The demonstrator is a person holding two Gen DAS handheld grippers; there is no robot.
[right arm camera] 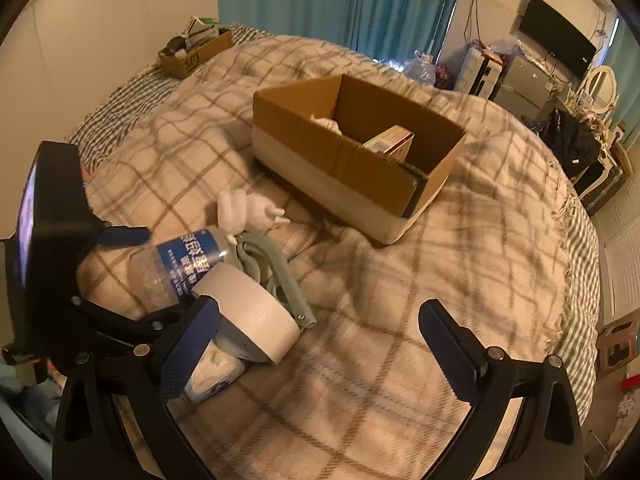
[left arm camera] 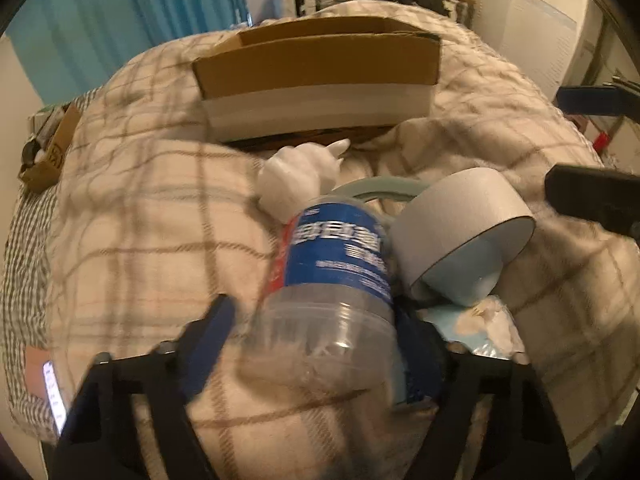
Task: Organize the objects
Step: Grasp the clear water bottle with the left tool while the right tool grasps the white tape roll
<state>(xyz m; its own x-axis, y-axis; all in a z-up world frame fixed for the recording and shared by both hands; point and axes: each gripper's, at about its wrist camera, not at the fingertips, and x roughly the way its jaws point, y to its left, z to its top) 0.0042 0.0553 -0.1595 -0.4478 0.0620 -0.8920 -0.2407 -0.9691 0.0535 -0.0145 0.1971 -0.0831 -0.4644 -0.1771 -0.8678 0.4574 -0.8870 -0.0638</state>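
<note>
A clear plastic bottle with a blue label (left arm camera: 336,276) (right arm camera: 176,264) lies on the plaid blanket. My left gripper (left arm camera: 316,340) has its jaws around the bottle's lower end, and the left jaw stands apart from it. A white roll of tape (left arm camera: 460,232) (right arm camera: 252,312), a white toy (left arm camera: 296,176) (right arm camera: 244,208) and a grey hand tool (right arm camera: 276,276) lie beside the bottle. My right gripper (right arm camera: 320,344) is open and empty over the blanket, right of the tape. The open cardboard box (left arm camera: 316,80) (right arm camera: 352,160) holds a small carton (right arm camera: 390,142).
A tissue pack (right arm camera: 212,372) lies under the tape roll. A small box of items (right arm camera: 192,52) sits at the bed's far corner. A phone (left arm camera: 54,396) lies at the left edge. Furniture and a TV (right arm camera: 556,36) stand beyond the bed.
</note>
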